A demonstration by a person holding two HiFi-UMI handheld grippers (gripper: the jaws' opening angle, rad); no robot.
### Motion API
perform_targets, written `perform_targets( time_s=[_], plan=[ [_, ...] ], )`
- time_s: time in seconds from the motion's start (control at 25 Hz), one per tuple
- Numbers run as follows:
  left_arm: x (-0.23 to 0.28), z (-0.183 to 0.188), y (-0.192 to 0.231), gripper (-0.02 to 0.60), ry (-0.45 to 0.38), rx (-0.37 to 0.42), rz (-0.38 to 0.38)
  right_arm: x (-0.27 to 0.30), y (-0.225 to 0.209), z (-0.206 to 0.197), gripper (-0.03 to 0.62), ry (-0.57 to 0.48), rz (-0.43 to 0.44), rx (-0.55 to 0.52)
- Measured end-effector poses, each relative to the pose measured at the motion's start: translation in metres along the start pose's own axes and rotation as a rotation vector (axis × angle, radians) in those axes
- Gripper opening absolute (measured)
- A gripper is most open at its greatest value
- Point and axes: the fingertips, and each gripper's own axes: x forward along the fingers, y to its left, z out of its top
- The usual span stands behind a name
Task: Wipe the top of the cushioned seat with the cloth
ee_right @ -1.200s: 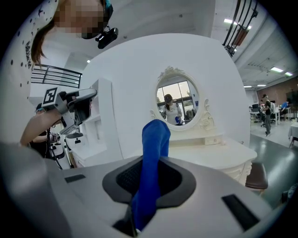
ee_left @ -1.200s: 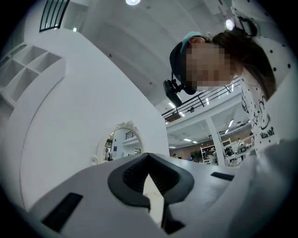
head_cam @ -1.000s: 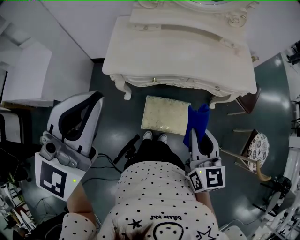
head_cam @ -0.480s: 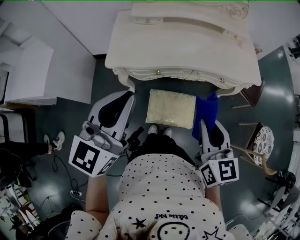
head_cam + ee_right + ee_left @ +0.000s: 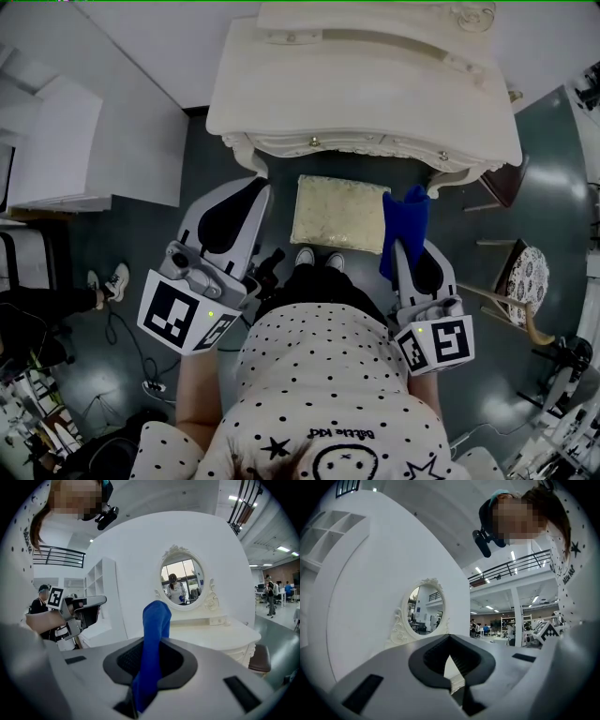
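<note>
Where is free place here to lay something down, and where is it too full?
The cushioned seat top is bare, between the left gripper and the cloth. The dressing table top behind it is mostly bare. Crowded: the floor at right, by the chairs.

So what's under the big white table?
The cushioned seat shows just below the table's front edge. Anything further underneath is hidden by the tabletop.
</note>
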Motion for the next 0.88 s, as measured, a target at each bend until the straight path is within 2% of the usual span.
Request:
perform_targets(
  time_s=[0.88],
  plan=[
    [-0.0001,0.0009,0.0057,-0.002,0.0,-0.002,0.024,0.0046,-0.0052,0.0024,0.066,0.008,0.003,-0.014]
  ],
)
